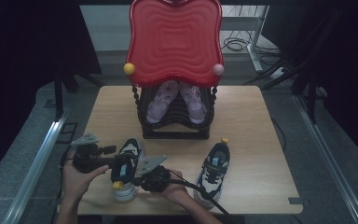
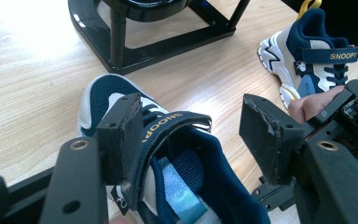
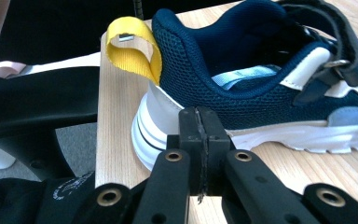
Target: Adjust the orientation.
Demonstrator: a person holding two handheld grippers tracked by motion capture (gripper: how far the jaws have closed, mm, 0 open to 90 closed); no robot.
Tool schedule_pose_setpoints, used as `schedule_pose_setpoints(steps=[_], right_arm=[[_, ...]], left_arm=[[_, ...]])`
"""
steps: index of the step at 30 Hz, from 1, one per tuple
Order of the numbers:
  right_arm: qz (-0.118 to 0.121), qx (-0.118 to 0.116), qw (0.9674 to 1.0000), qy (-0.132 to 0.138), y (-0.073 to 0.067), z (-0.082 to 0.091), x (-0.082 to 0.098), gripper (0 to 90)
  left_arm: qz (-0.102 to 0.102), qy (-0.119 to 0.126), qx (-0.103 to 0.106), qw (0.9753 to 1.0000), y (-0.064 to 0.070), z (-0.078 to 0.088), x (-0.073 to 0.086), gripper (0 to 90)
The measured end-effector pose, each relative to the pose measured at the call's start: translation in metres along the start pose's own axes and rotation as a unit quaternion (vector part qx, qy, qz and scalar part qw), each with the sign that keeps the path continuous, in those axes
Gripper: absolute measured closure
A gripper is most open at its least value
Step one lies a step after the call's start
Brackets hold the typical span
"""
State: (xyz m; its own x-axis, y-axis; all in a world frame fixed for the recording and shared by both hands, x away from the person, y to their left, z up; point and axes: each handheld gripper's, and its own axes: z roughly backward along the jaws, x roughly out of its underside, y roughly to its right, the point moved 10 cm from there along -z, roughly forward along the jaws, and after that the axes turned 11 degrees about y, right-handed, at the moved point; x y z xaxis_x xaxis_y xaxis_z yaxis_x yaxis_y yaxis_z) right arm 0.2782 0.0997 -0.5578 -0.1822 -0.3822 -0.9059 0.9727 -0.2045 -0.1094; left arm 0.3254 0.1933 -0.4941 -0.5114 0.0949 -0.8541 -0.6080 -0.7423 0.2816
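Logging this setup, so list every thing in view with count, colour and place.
sneakers: 2, navy and white with yellow heel loops; near sneaker at the table's front left between the grippers, far sneaker at front right
sandals: 2, pale lilac, side by side on the rack's shelf
rack: 1, black with a red top tray, at the table's back middle
table: 1, light wood
cables: black, on the floor behind
left gripper: black, jaws open around the near sneaker's strap
right gripper: black, jaws shut, at the near sneaker's heel
hands: 2, at the front edge

Navy-white sneaker (image 1: pixel 127 163) upright, near table edge, strap loose.
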Motion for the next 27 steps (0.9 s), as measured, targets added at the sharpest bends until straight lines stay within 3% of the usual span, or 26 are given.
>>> schedule_pose_setpoints(steps=[16,27], right_arm=[[0.0,-0.016,0.9999,-0.002,-0.006,-0.028,-0.011,89.8],[0.004,-0.013,0.9999,0.005,-0.007,-0.044,-0.018,89.8]], left_arm=[[0.009,0.015,-0.008,0.9998,-0.008,0.009,-0.003,40.0],[0.012,0.016,-0.009,0.9997,-0.011,0.011,-0.003,40.0]])
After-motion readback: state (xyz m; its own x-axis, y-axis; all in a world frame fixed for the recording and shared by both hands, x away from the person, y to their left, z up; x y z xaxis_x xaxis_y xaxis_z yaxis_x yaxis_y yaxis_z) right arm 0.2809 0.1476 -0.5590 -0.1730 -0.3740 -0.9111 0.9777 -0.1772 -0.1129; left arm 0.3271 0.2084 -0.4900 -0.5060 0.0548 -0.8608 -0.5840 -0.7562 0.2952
